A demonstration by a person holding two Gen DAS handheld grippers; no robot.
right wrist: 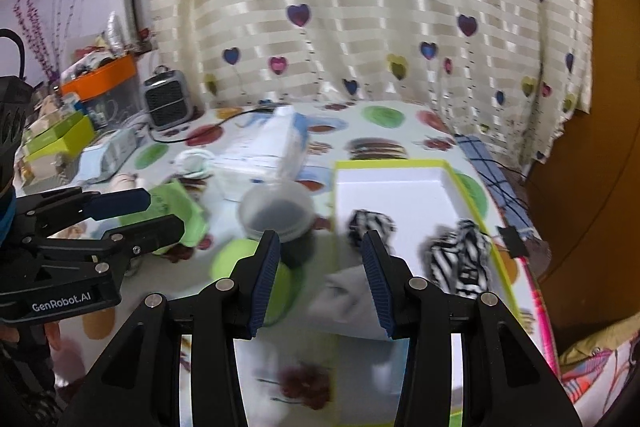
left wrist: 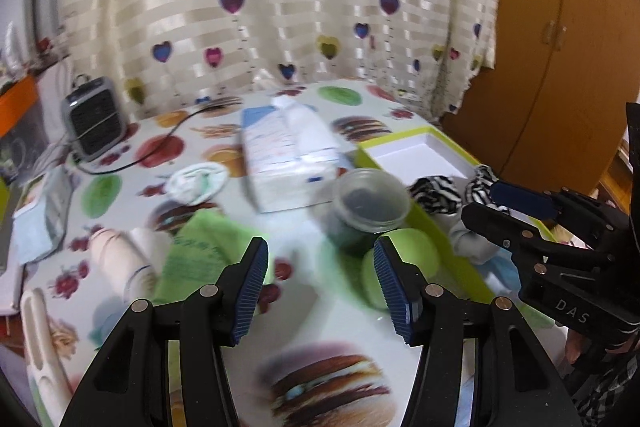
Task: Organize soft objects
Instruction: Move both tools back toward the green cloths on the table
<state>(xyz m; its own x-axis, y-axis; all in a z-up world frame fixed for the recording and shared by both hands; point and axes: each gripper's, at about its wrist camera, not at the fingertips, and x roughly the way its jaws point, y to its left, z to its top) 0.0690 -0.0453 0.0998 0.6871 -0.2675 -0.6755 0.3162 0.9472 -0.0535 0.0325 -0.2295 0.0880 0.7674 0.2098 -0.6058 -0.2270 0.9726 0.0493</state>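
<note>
A lime-green box [right wrist: 400, 179] with a white inside lies on the right of the table. In it are two zebra-striped cloths [right wrist: 370, 223] [right wrist: 460, 255] and a pale grey cloth [right wrist: 352, 295]. My right gripper [right wrist: 320, 259] hovers open over the box's near left edge, nothing between its pads. In the left wrist view the box [left wrist: 420, 155] and the striped cloths [left wrist: 436, 191] sit behind the right gripper [left wrist: 482, 201]. My left gripper [left wrist: 322, 267] is open and empty above the table. A green cloth [left wrist: 200, 251] lies left of it and a round green pad [left wrist: 416, 251] right of it.
A clear jar [left wrist: 370, 203] with dark contents stands beside the box, and a tissue pack [left wrist: 288, 155] lies behind it. A rolled white sock [left wrist: 120, 259], a round white cloth [left wrist: 196, 181], a small grey heater [left wrist: 94, 119] with its cord, and a blue packet [left wrist: 40, 223] lie to the left. A curtain hangs behind the table.
</note>
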